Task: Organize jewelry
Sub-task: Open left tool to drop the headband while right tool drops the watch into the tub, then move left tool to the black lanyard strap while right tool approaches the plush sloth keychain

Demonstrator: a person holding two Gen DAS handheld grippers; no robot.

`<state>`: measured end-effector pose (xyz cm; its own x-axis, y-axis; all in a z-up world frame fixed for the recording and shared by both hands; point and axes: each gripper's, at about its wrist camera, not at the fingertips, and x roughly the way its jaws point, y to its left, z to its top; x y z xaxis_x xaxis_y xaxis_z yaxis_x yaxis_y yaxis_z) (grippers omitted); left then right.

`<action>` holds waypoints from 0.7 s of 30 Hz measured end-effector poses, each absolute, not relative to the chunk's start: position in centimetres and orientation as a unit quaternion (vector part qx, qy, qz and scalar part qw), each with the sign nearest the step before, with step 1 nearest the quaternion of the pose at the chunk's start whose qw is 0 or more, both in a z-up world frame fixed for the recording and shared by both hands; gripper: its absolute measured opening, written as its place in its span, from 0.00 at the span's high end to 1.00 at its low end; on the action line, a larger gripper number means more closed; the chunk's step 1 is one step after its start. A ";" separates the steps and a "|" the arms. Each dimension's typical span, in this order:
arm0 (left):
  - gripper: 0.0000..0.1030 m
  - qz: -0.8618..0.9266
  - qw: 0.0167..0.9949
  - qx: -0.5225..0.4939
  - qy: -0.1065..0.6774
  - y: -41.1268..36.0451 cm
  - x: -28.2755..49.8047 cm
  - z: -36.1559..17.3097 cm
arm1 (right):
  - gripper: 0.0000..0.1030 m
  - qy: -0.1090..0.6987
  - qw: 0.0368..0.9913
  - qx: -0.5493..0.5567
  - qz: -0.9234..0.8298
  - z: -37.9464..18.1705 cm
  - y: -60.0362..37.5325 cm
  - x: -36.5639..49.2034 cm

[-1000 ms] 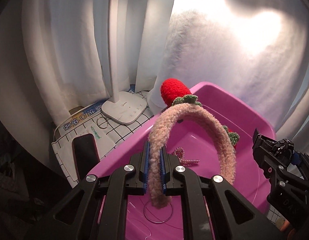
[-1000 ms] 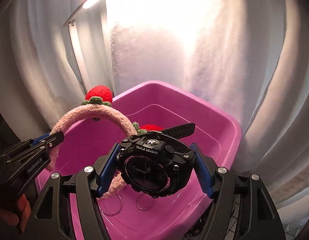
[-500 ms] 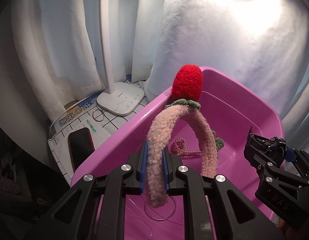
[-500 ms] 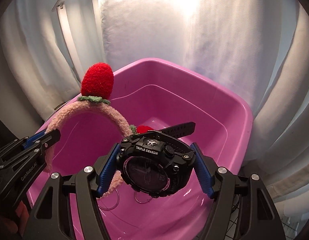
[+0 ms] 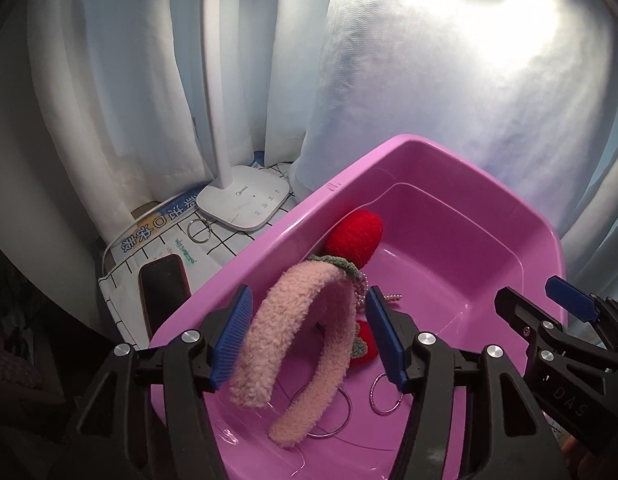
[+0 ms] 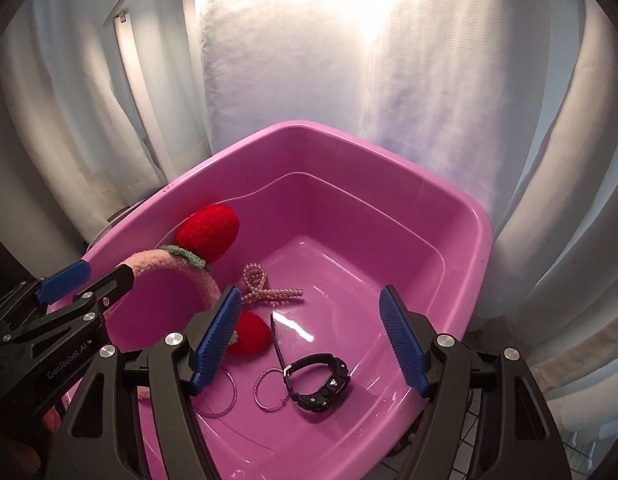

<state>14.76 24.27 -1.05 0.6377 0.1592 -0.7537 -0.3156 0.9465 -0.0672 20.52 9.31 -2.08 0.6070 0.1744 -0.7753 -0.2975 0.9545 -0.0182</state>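
**Headband and watch both in the tub, jaws off**

Pink fuzzy headband [image 5: 297,344] sits inside the pink tub [image 5: 461,160], leaning arch-up near the left wall, one end on the floor over a thin hoop [image 5: 329,412]. Its red strawberry [image 5: 355,238] tops the arch. My left gripper [image 5: 309,336] is opening: the band is between the jaws but the pads look clear of it, so I read this as a release, not a grip.

Black watch [image 6: 319,382] lies on its side on the tub floor, just beside a second hoop [image 6: 271,390]. My right gripper [image 6: 311,342] hangs above it, jaws spread wide, nothing in them. Pearl bow clip [image 6: 265,286] lies mid-floor, behind the watch.

One tub as catch-all, judging by the pile. Outside it on the surface: lamp base [image 5: 245,200], a ring [image 5: 199,230] and a dark phone [image 5: 163,292].
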 end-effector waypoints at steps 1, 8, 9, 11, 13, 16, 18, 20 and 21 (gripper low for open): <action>0.23 0.136 0.904 -0.094 0.395 24.2 14.5 -0.7 | 0.33 0.422 0.894 -0.072 0.132 -2.1 9.3 20.6; 0.15 0.134 0.905 -0.086 0.395 24.0 14.4 -0.2 | 0.33 0.412 0.899 -0.060 0.131 -1.4 8.7 19.8; 0.15 0.133 0.904 -0.089 0.396 24.0 14.3 -0.1 | 0.33 0.410 0.901 -0.057 0.131 -1.2 8.5 19.6; 0.15 0.131 0.905 -0.094 0.394 23.9 14.1 0.1 | 0.33 0.405 0.904 -0.051 0.128 -0.8 8.0 19.0; 0.15 0.128 0.906 -0.096 0.392 23.6 13.8 0.4 | 0.33 0.397 0.908 -0.040 0.126 -0.3 7.3 18.3; 0.14 0.115 0.907 -0.102 0.391 22.8 13.4 0.8 | 0.33 0.388 0.913 -0.027 0.121 0.3 6.1 17.0; 0.14 0.104 0.910 -0.100 0.389 21.9 13.0 1.1 | 0.33 0.382 0.917 -0.017 0.115 0.7 5.0 15.9; 0.14 0.093 0.913 -0.093 0.387 20.7 12.7 1.5 | 0.33 0.377 0.920 -0.007 0.109 1.0 3.8 14.7; 0.14 0.087 0.914 -0.090 0.385 20.1 12.5 1.7 | 0.33 0.375 0.921 -0.002 0.105 1.1 3.2 14.1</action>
